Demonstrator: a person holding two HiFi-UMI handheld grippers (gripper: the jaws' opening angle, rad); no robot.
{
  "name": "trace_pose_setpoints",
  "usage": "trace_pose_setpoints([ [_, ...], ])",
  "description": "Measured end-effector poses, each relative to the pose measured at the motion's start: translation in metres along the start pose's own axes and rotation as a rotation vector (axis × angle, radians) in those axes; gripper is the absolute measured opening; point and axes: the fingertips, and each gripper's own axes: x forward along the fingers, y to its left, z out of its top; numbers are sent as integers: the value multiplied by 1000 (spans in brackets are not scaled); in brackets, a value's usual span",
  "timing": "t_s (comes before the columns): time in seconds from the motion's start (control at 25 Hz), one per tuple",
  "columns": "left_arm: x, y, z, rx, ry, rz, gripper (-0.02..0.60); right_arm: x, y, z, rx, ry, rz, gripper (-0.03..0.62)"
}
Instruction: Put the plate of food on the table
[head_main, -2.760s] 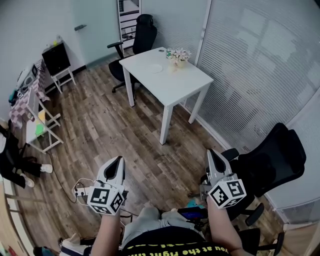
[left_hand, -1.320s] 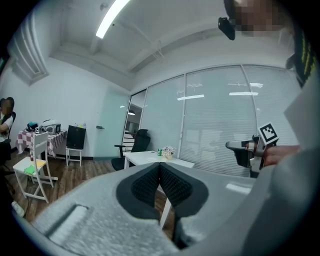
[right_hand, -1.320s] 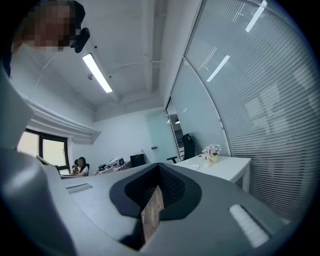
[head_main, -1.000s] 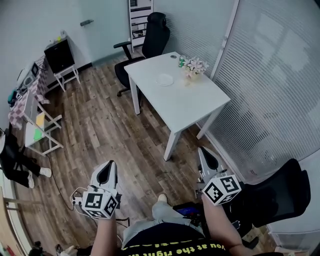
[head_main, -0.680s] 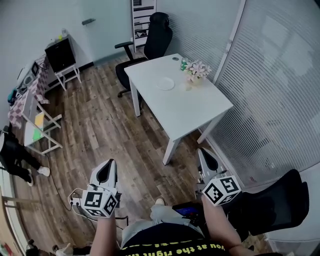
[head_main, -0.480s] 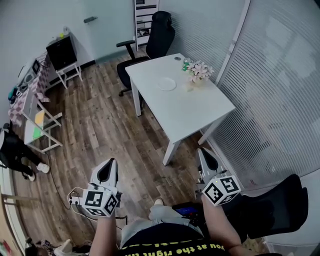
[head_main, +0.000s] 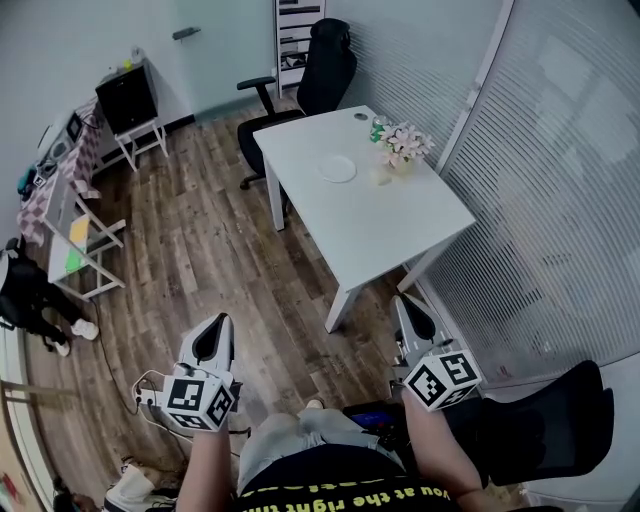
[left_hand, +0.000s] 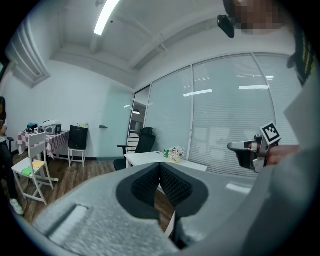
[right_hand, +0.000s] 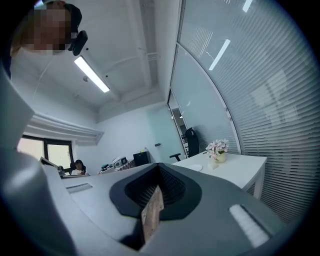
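A white table (head_main: 372, 222) stands ahead of me on the wood floor. On it lies a white plate (head_main: 337, 168); from here I cannot tell whether it holds food. A vase of flowers (head_main: 402, 148) and a green can (head_main: 377, 124) stand near the plate. My left gripper (head_main: 212, 340) and right gripper (head_main: 412, 315) are held low in front of me, well short of the table, both shut and with nothing in them. The left gripper view shows the table (left_hand: 150, 158) past the shut left gripper (left_hand: 160, 172). In the right gripper view, the plate (right_hand: 196, 168) appears beyond the shut right gripper (right_hand: 159, 175).
A black office chair (head_main: 320, 65) stands at the table's far end, another (head_main: 540, 430) at my lower right. A glass wall with blinds (head_main: 560, 200) runs along the right. White stands (head_main: 75, 240), a black box (head_main: 128, 100) and a person (head_main: 20, 290) are at the left.
I have walked closer to the table, which now sits nearer and more central in the head view. Both grippers stay shut in the same low pose.
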Motion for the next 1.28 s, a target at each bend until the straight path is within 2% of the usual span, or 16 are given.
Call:
trace_pose_setpoints([
  [0.8,32,-8,4,14,5,-18,3,10,-25,3,-4,11,-1,6],
  [1.28,51,2,2,8,17,-20,3,24,-34,1,1,14,-14,6],
])
